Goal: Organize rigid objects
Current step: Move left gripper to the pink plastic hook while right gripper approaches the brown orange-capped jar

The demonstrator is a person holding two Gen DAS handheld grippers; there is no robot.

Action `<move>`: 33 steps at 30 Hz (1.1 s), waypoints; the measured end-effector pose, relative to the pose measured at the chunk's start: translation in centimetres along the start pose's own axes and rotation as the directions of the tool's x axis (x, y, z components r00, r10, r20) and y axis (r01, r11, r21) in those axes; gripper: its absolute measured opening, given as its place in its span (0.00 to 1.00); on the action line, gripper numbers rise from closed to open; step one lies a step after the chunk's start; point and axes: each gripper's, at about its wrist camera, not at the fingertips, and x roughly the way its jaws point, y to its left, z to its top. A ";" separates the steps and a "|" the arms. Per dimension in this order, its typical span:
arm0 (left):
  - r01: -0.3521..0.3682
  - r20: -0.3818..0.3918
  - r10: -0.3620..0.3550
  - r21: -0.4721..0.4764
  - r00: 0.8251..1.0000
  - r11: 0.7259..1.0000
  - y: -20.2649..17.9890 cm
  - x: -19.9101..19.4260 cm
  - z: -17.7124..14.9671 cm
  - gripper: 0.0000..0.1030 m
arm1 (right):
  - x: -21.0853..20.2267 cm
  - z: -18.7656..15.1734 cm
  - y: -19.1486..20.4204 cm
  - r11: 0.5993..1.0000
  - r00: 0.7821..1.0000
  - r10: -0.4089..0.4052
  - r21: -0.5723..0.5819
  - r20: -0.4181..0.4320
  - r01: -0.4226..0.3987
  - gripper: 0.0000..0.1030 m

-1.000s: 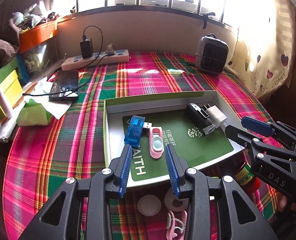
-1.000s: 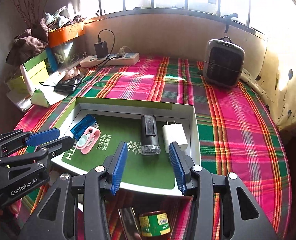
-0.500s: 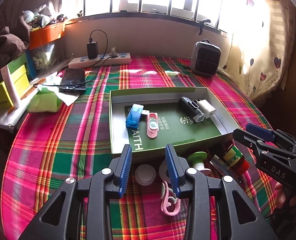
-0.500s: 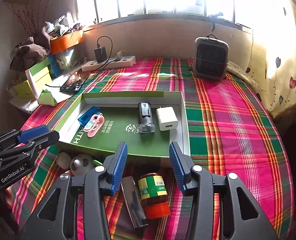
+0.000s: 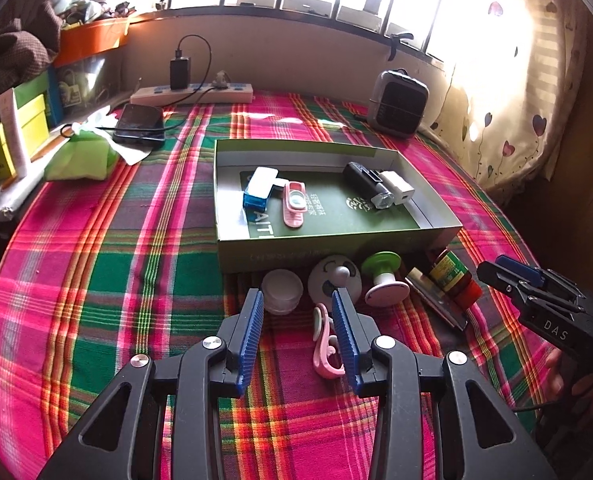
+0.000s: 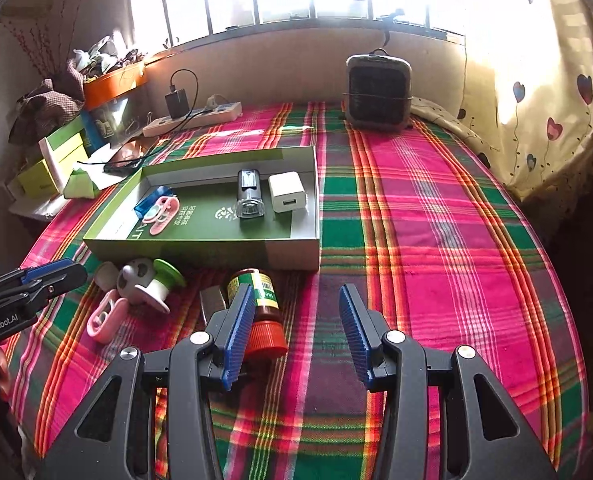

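Note:
A green box [image 5: 336, 250] [image 6: 200, 250] lies on the plaid cloth. It holds a blue USB device [image 5: 258, 190], a pink clip [image 5: 294, 204], a black torch [image 5: 366, 186] [image 6: 249, 194] and a white charger [image 5: 396, 186] [image 6: 287, 198]. In front of the box lie a white round lid [image 5: 281, 296], a white ball-like piece [image 5: 332, 280], a green-and-white spool [image 5: 382, 276] [image 6: 158, 284], a pink hook [image 5: 322, 344] [image 6: 106, 316], a metal bar [image 5: 436, 300] and a red-capped jar [image 5: 454, 280] [image 6: 260, 312]. My left gripper [image 5: 298, 336] is open over the lid and hook. My right gripper [image 6: 296, 336] is open, the jar by its left finger.
A power strip [image 5: 192, 94] with a black adapter, a phone [image 5: 140, 124], green tissue [image 5: 82, 156] and yellow boxes [image 5: 4, 148] crowd the back left. A small grey heater [image 5: 398, 102] [image 6: 378, 94] stands at the back right. A curtain [image 6: 536, 100] hangs on the right.
Both grippers have pulled back from over the box toward the near edge. The loose objects in front of the box have come into view. Both stay open.

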 end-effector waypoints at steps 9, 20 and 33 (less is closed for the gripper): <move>0.051 -0.033 -0.052 -0.012 0.998 0.999 0.3 0.3 -1.1 0.39 | 1.2 -0.1 0.8 0.998 0.998 0.063 -0.005 -0.028 -0.063 0.44; 0.107 -0.076 -0.107 -0.003 0.991 0.994 -0.5 1.2 -1.6 0.40 | 3.5 0.1 1.3 0.999 0.996 0.053 -0.007 -0.077 -0.054 0.50; 0.057 -0.105 -0.056 0.009 0.993 0.998 -1.3 2.5 -1.6 0.40 | 4.2 0.3 0.2 1.000 0.994 0.023 0.021 -0.105 -0.021 0.50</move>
